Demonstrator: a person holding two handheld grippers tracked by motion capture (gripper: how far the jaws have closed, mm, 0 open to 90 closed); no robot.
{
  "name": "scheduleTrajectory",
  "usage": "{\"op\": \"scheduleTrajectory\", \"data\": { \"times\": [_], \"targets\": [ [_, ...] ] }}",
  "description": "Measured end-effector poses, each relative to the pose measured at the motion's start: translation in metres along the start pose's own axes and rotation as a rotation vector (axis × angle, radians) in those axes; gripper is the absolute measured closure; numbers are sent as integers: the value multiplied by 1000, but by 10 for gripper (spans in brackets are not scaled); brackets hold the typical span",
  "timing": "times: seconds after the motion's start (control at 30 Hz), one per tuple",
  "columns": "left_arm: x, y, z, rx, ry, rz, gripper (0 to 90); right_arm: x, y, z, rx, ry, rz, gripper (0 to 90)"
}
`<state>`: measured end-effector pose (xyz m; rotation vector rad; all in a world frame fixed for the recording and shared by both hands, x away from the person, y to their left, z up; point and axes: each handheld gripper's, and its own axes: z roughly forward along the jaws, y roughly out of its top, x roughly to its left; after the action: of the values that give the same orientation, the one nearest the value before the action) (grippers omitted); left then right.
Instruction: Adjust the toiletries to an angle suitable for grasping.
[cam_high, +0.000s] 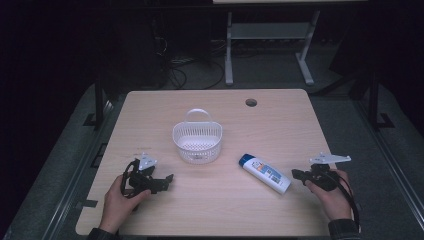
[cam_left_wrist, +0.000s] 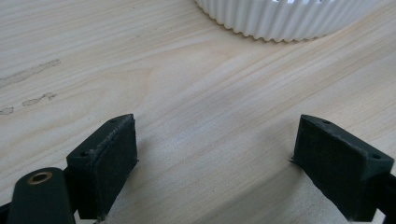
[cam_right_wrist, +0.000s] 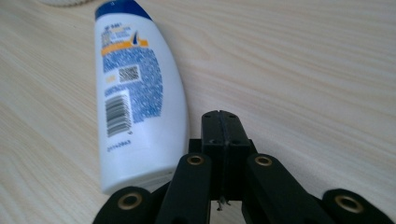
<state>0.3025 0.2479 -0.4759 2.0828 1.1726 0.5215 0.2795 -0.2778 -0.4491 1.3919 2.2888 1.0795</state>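
The right gripper (cam_high: 298, 174), jaws pressed together w/ nothing in them, sits just beside the base of the shampoo bottle (cam_high: 265, 173), which lies flat at about 4 o'clock from the white basket (cam_high: 197, 142). Best to spread the jaws first, then straddle the bottle across its width (label side up). The left gripper (cam_high: 169, 179) rests w/ jaws wide and empty at the basket's 7 o'clock; bare table (cam_high: 280, 115) lies btw bottle and basket, front edge near both hands.

Basket (cam_high: 197, 142) sits mid-desk (cam_high: 280, 120), bottle (cam_high: 264, 173) lying on its side to its right, nearer the front edge. Left gripper (cam_high: 167, 179) by the front-left corner, right gripper (cam_high: 295, 174) just beside the bottle's base, twd the right edge.
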Motion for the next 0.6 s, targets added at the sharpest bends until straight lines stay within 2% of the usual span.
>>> {"op": "scheduleTrajectory", "data": {
  "times": [0.2,0.6],
  "targets": [
    [0,0,0,0,0,0,126,-2,-2,8,27,9,7,900],
    [0,0,0,0,0,-1,126,3,-1,15,60,40,-18,900]
  ]
}}
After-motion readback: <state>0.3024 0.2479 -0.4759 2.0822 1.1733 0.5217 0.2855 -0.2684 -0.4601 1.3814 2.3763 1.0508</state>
